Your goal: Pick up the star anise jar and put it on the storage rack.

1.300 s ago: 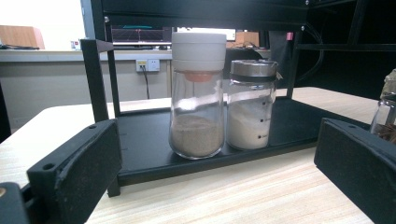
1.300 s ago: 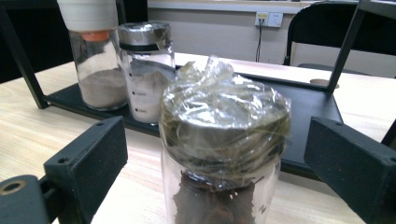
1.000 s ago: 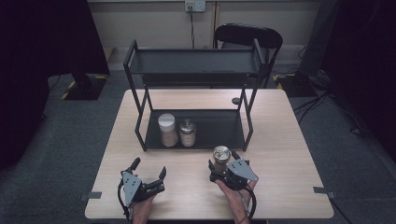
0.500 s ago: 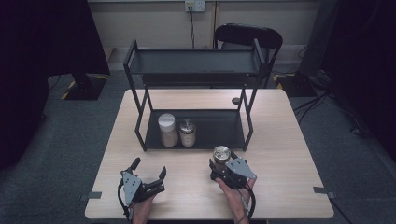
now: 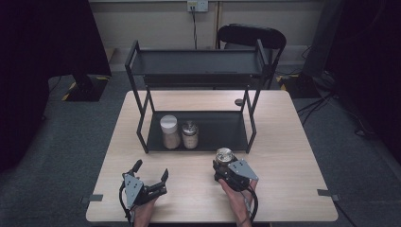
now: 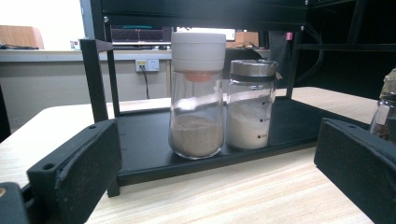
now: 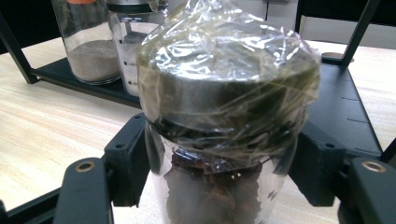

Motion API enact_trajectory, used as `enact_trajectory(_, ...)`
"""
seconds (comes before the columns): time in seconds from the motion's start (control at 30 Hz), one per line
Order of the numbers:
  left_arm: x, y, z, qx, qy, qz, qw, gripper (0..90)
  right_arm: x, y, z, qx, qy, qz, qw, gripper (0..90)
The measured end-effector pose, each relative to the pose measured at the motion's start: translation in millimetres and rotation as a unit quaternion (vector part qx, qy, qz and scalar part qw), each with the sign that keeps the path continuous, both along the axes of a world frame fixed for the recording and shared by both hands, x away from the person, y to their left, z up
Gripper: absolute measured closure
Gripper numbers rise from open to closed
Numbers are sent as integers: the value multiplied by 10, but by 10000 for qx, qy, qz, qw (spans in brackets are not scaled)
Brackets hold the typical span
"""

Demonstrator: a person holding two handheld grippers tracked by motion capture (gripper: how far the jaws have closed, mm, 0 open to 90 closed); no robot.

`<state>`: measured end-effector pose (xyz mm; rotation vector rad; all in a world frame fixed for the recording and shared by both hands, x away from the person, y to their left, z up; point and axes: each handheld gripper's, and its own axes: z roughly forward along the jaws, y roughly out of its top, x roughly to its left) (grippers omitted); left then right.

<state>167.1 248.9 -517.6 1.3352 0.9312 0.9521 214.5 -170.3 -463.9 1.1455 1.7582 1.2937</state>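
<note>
Now the right gripper (image 5: 223, 166), whose matte black jaws have just been closing, pinches a clear glass jar (image 7: 224, 140) with dark contents and a crinkled cling-film-wrapped metal lid. It stands on the pale wooden table (image 5: 293, 156), at six o'clock from the black metal rack (image 5: 196, 71). Left gripper (image 5: 150, 171) is spread.

Glossy glass jar (image 7: 219, 186) with crinkled clear film over its metal lid, matt black rack (image 5: 198, 130), pale wood-grain table (image 5: 293, 156).
</note>
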Motion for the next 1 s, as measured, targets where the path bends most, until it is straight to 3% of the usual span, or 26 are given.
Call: enact_trajectory(1.0, -1, -3, -2, -10, -2, 6, 10000, 1, 0, 0, -9, -12, -43, 7, 10000, 309)
